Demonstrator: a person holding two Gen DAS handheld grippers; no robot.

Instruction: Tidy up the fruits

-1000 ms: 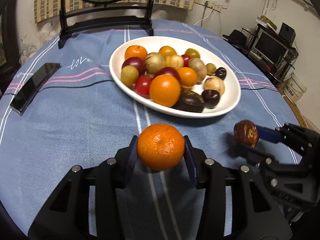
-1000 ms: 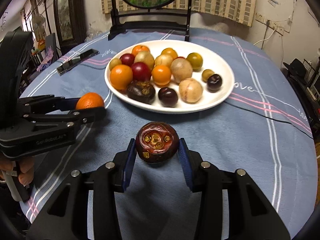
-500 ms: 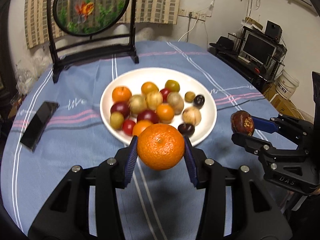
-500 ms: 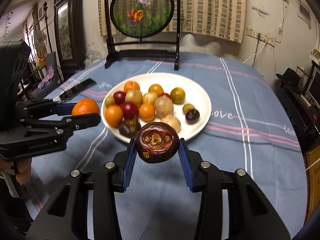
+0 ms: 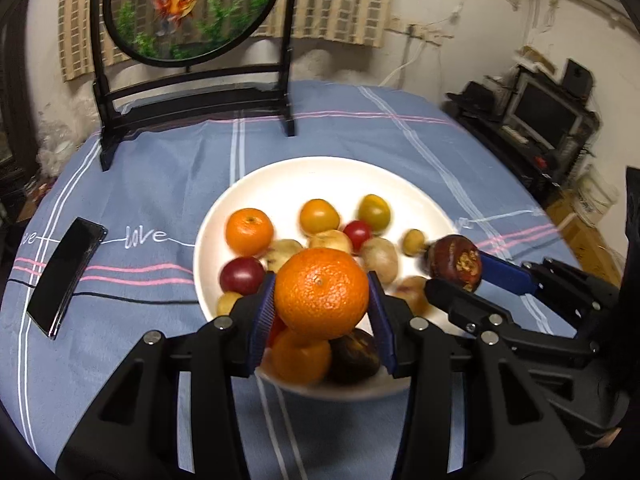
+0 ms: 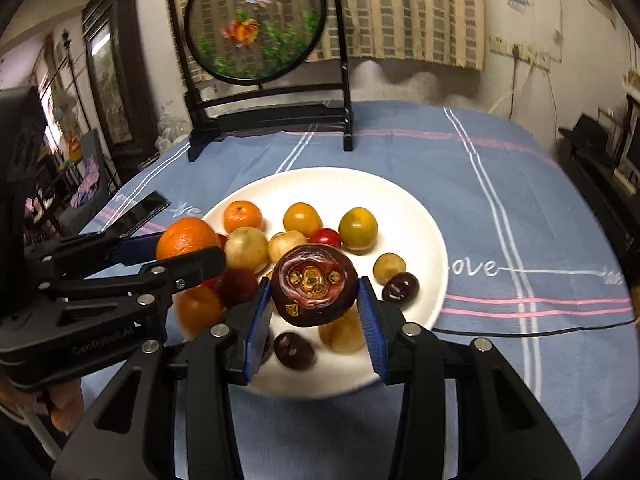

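Round counter (image 5: 168, 176) under a blue cloth with white and pink stripes and the stitched word "love"; plaster wall and a striped woven hanging behind.

Black-framed round standing screen (image 5: 188, 8), embroidered with goldfish and green plants, upright at the far edge of the counter.

Large white oval plate (image 5: 280, 184) at the centre of the counter, carrying a loose heap of small fruits (image 5: 320, 216): orange, yellow, red, tan and dark purple; the near ones blurred.

Left claw (image 5: 322, 312), black with blue pads, clamped on a bright orange mandarin (image 5: 321, 294), which hangs above the near rim of the plate, clear of the heap.

Right claw (image 6: 314, 314), same make, its jaws opening, with a dark maroon mangosteen (image 6: 314, 286), yellow-spotted underside to the camera, between the pads above the near part of the plate; whether both pads press on it cannot be told. It sits just beside the left claw.

Black rectangular smartphone (image 5: 64, 276) flat on the cloth, well to the left of the plate.

Thin black cable (image 5: 132, 300) running across the cloth between smartphone and plate.
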